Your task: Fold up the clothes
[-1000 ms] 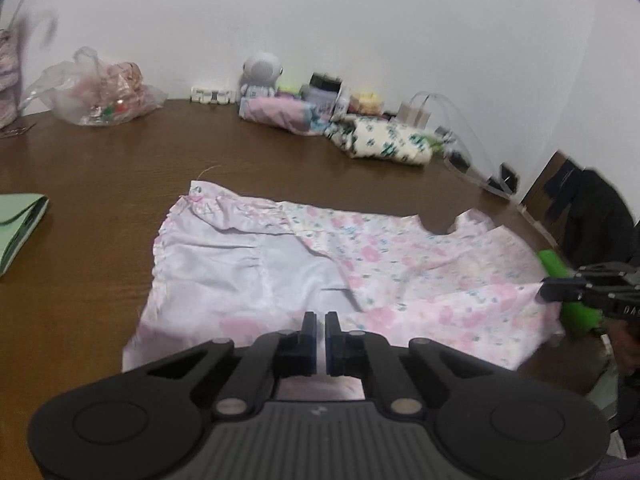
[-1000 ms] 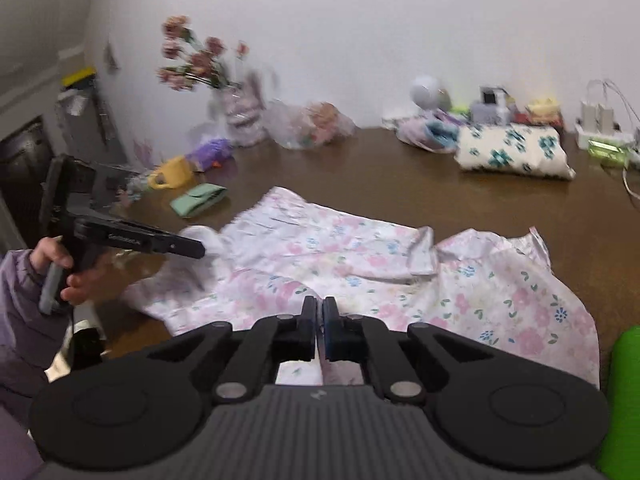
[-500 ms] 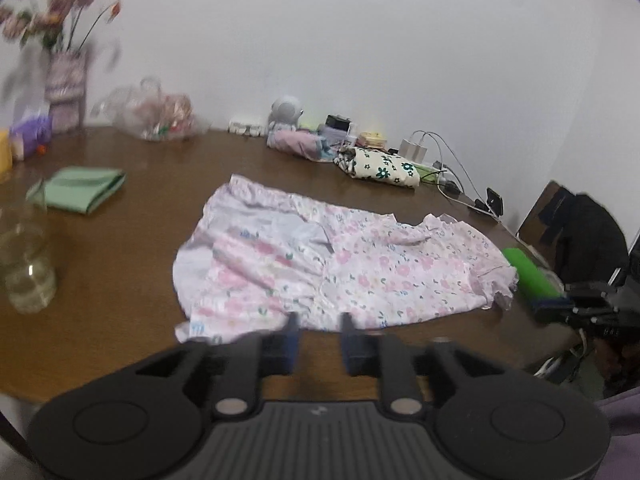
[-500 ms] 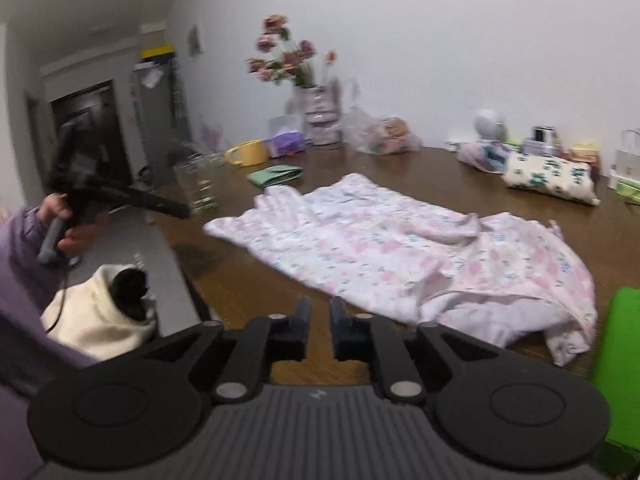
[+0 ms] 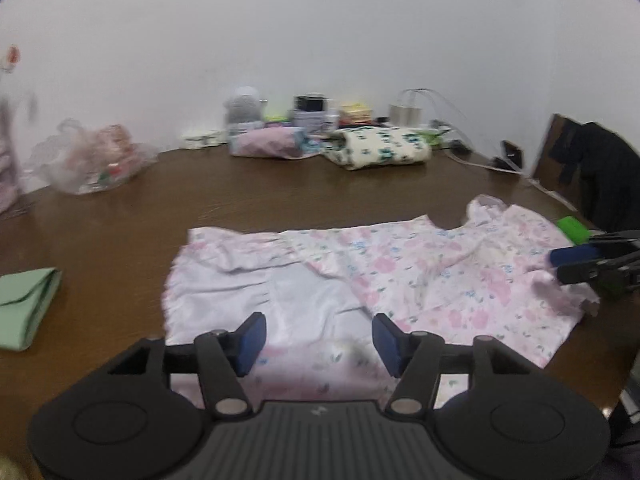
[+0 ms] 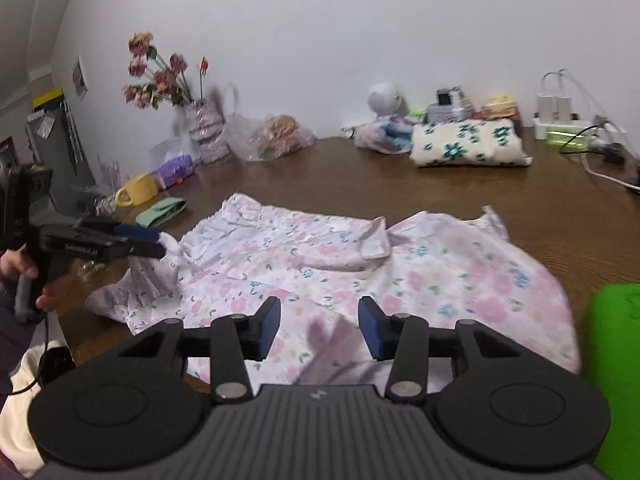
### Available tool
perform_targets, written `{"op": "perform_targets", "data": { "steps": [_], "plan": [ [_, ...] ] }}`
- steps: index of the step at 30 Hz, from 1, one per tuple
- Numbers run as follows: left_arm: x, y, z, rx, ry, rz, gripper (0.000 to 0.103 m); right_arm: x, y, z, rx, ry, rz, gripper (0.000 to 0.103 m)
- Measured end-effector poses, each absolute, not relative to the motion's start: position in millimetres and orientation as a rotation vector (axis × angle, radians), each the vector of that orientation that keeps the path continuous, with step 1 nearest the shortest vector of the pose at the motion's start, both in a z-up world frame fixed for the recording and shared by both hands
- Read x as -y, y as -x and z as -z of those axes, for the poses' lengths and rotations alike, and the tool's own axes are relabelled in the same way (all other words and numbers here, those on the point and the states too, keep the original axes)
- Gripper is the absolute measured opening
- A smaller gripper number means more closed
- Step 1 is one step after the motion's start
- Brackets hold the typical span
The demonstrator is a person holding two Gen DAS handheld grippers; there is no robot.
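A pink floral garment (image 5: 400,276) lies spread and rumpled on the brown table (image 5: 280,196), close to the near edge, part of it turned over so the pale plain lining shows. From the left wrist camera the left gripper (image 5: 319,338) hangs just over that near hem, its jaws opening with only loose cloth lying below the gap, nothing pinched; at the far right of that same view the right gripper (image 5: 560,264) pokes in over the garment's corner. The right wrist camera gives what the left cannot: a vase of pink flowers (image 6: 202,128), a yellow mug (image 6: 138,192), a purple packet (image 6: 176,166) and the hand (image 6: 28,276) gripping the left tool's handle at the table's side. There the right gripper (image 6: 319,330) is also opening, released, with fabric under the gap but not clamped. The green folded cloth (image 5: 24,308) sits well left of the garment, clearer from the left wrist. A clear plastic bag (image 5: 92,160) by the wall holds something pinkish and red, too blurred to name. Folded floral bundles (image 6: 468,148) rest at the back, beside a white power strip (image 6: 560,126) with plugs in it. A bright green object (image 6: 616,360) lies just right of the garment.
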State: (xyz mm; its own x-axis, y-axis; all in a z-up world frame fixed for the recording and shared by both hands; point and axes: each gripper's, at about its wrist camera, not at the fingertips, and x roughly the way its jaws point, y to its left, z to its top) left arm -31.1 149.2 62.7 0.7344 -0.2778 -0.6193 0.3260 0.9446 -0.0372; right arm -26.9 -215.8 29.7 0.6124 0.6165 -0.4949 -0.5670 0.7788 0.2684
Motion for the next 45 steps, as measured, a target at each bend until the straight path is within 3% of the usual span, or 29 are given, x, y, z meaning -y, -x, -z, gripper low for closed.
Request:
{"op": "perform_targets", "data": {
  "steps": [2, 4, 6, 7, 9, 12, 15, 24, 31, 35, 37, 38, 39, 41, 43, 45],
  "plan": [
    [-148, 24, -56, -0.706, -0.081, 0.363, 0.066, 206, 20, -26, -0.622, -0.069, -0.681, 0.046],
    [-147, 20, -50, -0.740, -0.082, 0.393, 0.059, 200, 16, -23, -0.640, -0.064, -0.683, 0.046],
    [-150, 21, -45, -0.763, -0.065, 0.414, 0.015, 197, 13, -18, -0.660, -0.065, -0.687, 0.046],
    [-151, 22, -44, -0.770, -0.053, 0.416, 0.010, 196, 12, -17, -0.665, -0.063, -0.690, 0.045],
    [-154, 27, -44, -0.758, -0.041, 0.409, 0.007, 193, 12, -13, -0.682, -0.056, -0.702, 0.037],
    [-157, 35, -48, -0.731, -0.033, 0.395, 0.004, 189, 15, -13, -0.677, -0.047, -0.719, 0.009],
    [-156, 45, -56, -0.705, -0.024, 0.390, 0.001, 189, 20, -17, -0.654, -0.043, -0.736, 0.003],
    [-163, 114, -85, -0.560, 0.019, 0.355, 0.000, 213, 55, -36, -0.522, -0.048, -0.818, 0.002],
    [-155, 170, -74, -0.569, 0.053, 0.373, 0.000, 232, 86, -39, -0.452, -0.013, -0.917, 0.002],
    [-151, 183, -67, -0.567, 0.023, 0.360, 0.009, 235, 97, -35, -0.474, 0.037, -0.923, 0.004],
    [-152, 175, -68, -0.552, 0.007, 0.325, 0.030, 236, 95, -34, -0.486, 0.029, -0.890, 0.021],
    [-153, 167, -69, -0.555, 0.005, 0.304, 0.048, 235, 93, -33, -0.489, 0.028, -0.877, 0.028],
    [-153, 160, -69, -0.556, -0.003, 0.290, 0.055, 234, 91, -33, -0.491, 0.027, -0.865, 0.037],
    [-152, 145, -70, -0.554, -0.031, 0.274, 0.057, 233, 88, -31, -0.496, 0.025, -0.840, 0.040],
    [-151, 127, -69, -0.563, -0.062, 0.271, 0.062, 232, 87, -30, -0.500, 0.017, -0.836, 0.049],
    [-147, 107, -68, -0.577, -0.094, 0.278, 0.071, 230, 86, -28, -0.506, 0.016, -0.828, 0.054]
  ]
}}
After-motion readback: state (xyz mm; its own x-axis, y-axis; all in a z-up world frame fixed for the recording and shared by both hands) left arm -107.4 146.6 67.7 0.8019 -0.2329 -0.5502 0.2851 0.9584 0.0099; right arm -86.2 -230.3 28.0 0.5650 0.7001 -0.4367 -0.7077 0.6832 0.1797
